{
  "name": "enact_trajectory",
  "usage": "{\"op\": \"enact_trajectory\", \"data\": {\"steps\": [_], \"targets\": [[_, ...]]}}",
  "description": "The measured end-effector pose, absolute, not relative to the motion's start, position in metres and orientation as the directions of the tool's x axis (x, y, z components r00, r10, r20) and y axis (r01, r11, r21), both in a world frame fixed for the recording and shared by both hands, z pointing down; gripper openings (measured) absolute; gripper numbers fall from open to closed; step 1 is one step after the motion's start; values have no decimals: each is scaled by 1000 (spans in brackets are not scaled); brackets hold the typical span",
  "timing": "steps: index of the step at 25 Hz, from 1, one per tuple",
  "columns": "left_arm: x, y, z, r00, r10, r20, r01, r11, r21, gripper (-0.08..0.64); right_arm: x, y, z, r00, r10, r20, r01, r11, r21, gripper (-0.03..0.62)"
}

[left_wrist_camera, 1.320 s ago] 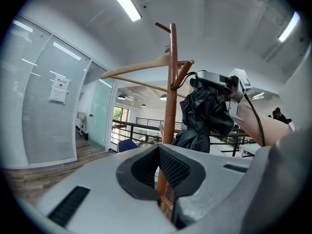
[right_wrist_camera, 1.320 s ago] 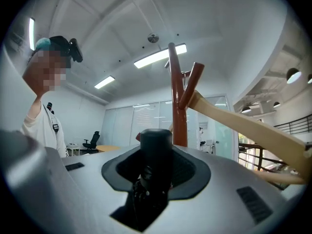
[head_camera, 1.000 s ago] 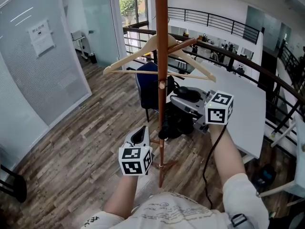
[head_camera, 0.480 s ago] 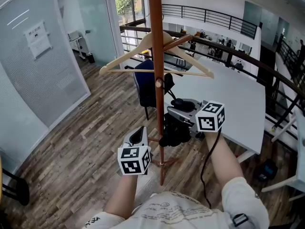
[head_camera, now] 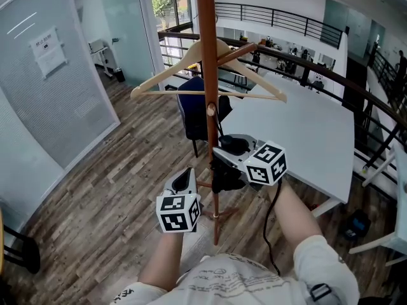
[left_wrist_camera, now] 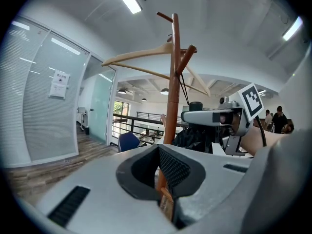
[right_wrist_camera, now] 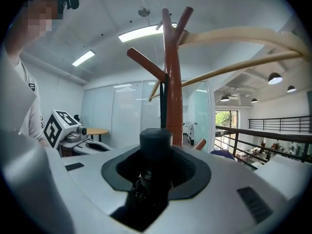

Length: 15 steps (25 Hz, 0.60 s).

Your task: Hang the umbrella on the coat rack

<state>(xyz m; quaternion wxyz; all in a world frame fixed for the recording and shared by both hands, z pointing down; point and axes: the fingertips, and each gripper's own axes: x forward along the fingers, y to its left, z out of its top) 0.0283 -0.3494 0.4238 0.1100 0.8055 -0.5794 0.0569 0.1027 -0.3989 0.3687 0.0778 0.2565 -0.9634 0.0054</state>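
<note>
umbrella point(head_camera: 224, 178) was clamped in the right gripper point(head_camera: 219, 162). Its long axis was upright, cap above the jaws and body below, parallel to the coat rack pole point(head_camera: 208, 75), which stood just beyond the jaw tips. The strap point(left_wrist_camera: 184, 89) ran straight up from the jaws to the crotch of a peg point(left_wrist_camera: 187, 57). It looked hooked there, but I couldn't confirm. left gripper point(head_camera: 187, 176) sat lower, on the pole's other side, jaws slightly parted and empty. Right hand was nearer. My read: lower until the strap takes the weight, then let go.
</note>
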Motion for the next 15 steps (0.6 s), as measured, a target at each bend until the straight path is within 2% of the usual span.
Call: {"op": "enact_trajectory", "data": {"steps": [5,10,13,15], "targets": [[19,-351,427,304,-925,227,-952,-284,118,0,97,-393,366,-867,-491,89,-483,871,92,140],[18,-354,426,300,-928,222,-952,-278,125,0,110,-396,357,-829,-559,-7,-557,825,96,223],[24,-353,421,318,-925,207,-946,-298,125,-1,125,-388,353,-819,-572,-46,-574,816,63,222],[29,-353,417,336,-922,191,-941,-318,120,0,138,-378,352,-808,-585,-69,-588,808,32,174]]}}
